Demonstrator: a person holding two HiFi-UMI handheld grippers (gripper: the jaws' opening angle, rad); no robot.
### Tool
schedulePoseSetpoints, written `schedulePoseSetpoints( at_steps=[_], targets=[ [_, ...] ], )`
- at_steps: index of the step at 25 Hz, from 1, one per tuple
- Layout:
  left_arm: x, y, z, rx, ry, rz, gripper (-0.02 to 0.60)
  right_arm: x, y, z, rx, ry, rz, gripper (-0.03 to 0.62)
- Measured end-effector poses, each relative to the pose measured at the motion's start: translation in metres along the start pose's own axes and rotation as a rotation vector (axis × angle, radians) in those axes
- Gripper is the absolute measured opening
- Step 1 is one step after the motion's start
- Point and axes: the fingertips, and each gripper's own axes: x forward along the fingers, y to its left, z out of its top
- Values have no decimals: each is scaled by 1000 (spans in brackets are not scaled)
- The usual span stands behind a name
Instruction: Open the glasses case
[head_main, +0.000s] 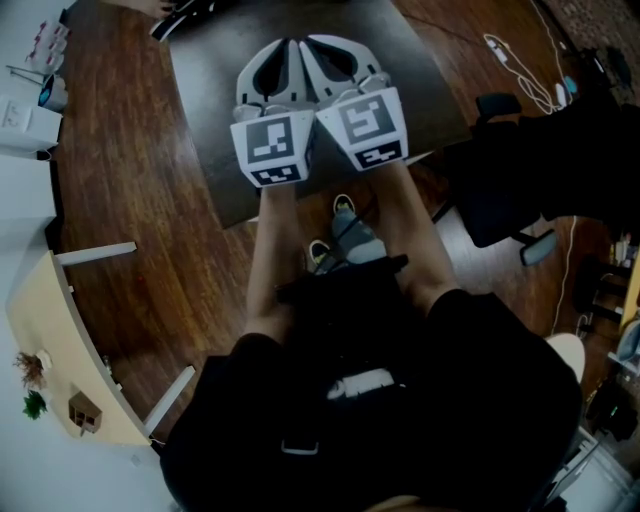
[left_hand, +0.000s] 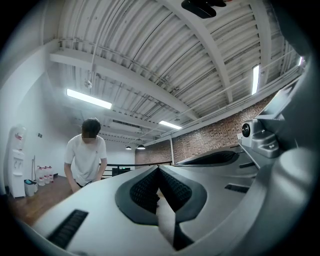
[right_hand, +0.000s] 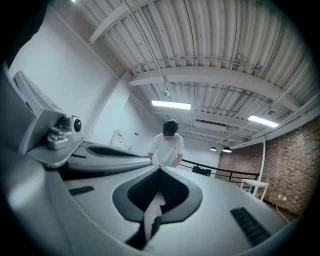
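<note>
Both closed, level, side by side: left gripper, right gripper

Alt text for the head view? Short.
Seen from above, the left gripper and right gripper are held side by side, jaws shut and empty, over a dark table on a wooden floor. The person holding them wears black, and their shoes show below the table edge. No glasses case is in view.
</note>
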Motion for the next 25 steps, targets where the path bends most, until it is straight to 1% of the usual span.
schedulePoseSetpoints(
  at_steps=[4,9,18,23,25],
  targets=[
    [18,-2,-7,2,10,-3,-2,9,-15,-9,11,2,0,2],
    [40,-2,-15,5,18,16,-2,22,-32,-19,17,1,19,2],
    [105,4,-12,75,26,46,-3,62,-83,-22,59,-56,45,2],
    [129,5,-23,101,55,84,-2,79,-102,-35,93,-71,83,2],
    [138,5,-31,96,76,90,-2,85,-106,-43,66,-69,111,5]
  ],
)
